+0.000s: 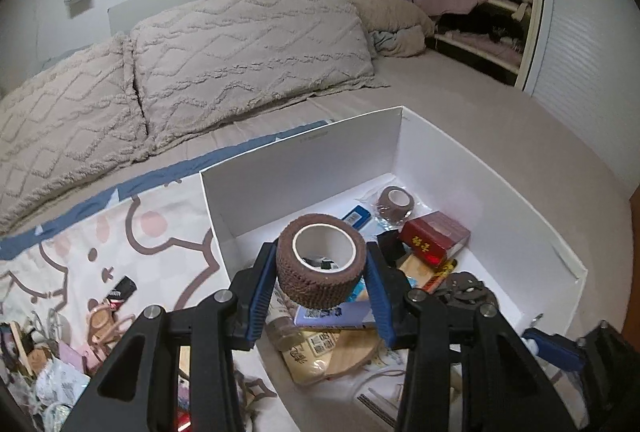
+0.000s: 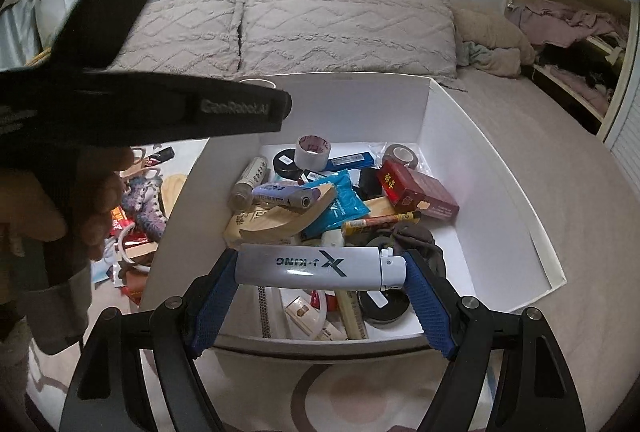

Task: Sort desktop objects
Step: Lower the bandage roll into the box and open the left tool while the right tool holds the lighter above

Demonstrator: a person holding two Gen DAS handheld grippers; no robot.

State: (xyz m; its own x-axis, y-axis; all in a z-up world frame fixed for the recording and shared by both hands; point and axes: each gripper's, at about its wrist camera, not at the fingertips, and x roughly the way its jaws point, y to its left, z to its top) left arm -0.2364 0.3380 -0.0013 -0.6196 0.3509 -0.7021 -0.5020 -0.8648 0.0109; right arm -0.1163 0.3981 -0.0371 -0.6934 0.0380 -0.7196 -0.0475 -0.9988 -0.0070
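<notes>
Both grippers loaded over the white box (image 1: 304, 168)

Left gripper (image 1: 320, 286) clasps a brown tape roll (image 1: 320, 260); right gripper (image 2: 320, 282) pinches a lighter (image 2: 320, 268) endwise. Best released low, onto bare floor.

brown bandage roll (image 1: 321, 259), white lighter (image 2: 320, 267), white box (image 2: 460, 136), red carton (image 2: 416, 190).

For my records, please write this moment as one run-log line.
left tongs: hold brown bandage roll | right tongs: hold white lighter | both over white box
</notes>
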